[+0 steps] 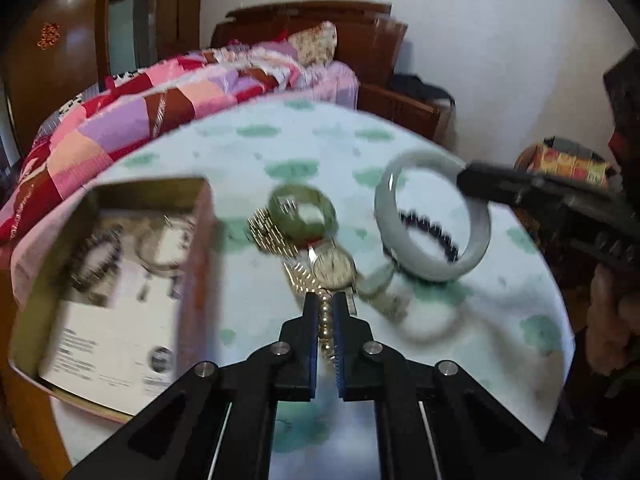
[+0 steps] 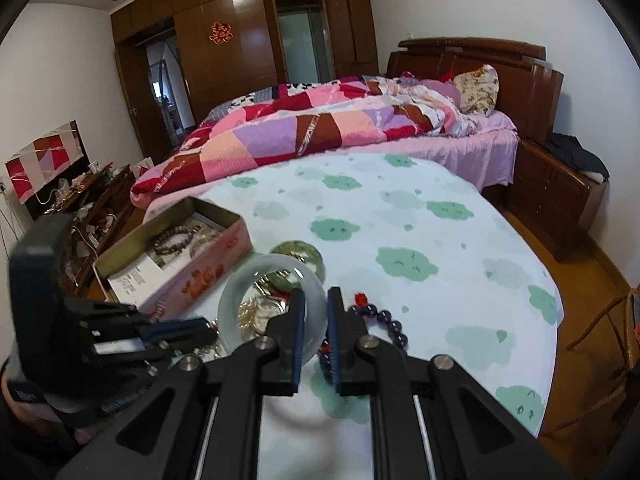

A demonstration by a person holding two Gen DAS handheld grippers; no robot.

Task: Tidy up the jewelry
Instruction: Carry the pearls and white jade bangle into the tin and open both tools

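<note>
Blurred gold watch (image 1: 334, 268) band in left gripper (image 1: 325, 312) (tin (image 1: 200, 240) contents smeared)

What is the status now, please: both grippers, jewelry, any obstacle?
Left gripper shut on gold watch band. Right gripper shut on pale bangle, lifted. Tin box open, beaded bracelet inside. Nothing blocks the box.

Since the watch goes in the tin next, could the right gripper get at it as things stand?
Probably not: the right gripper is shut on the pale bangle, and the left gripper already pinches the gold watch by its band.
</note>
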